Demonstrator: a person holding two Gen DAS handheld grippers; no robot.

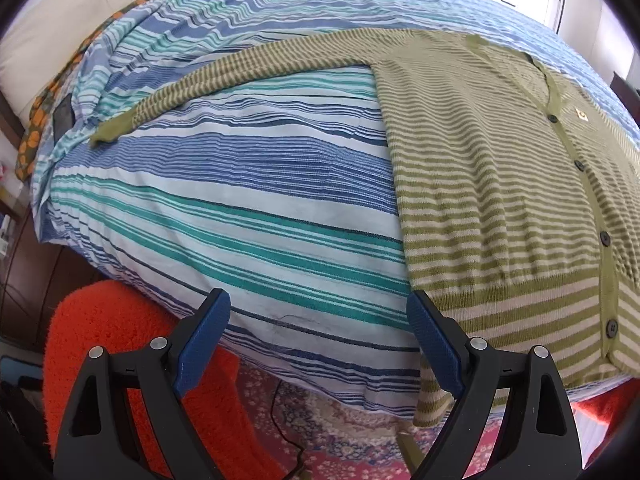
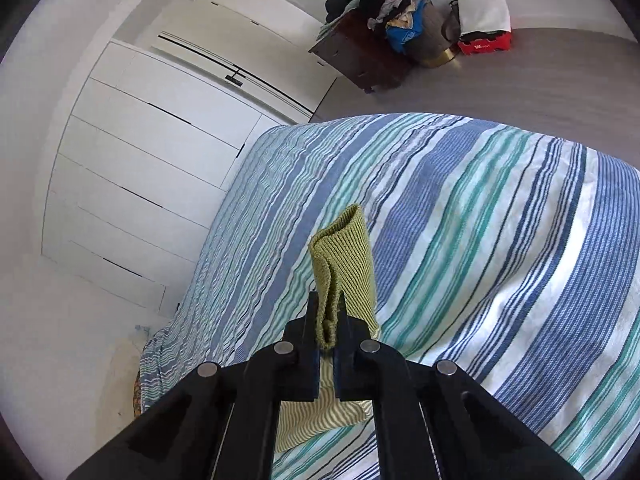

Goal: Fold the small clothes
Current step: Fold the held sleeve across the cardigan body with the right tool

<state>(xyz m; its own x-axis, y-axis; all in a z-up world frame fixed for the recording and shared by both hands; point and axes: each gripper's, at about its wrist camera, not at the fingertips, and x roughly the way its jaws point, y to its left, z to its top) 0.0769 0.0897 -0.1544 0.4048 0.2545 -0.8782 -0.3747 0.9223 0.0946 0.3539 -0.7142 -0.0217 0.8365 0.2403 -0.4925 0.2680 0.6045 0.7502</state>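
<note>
Two grippers: your right gripper [image 2: 328,312] pinches the sleeve cuff [image 2: 344,256]; left gripper [image 1: 320,316] gapes empty at the bed edge. Carry the cuff flat across the striped cardigan [image 1: 500,184] lying on the bedspread [image 1: 248,184], buttons up.

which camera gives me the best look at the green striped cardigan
The left wrist view: the cardigan lies spread flat on the striped bedspread, buttons and one sleeve visible. The right wrist view shows only a green cuff pinched in the right gripper.
</note>
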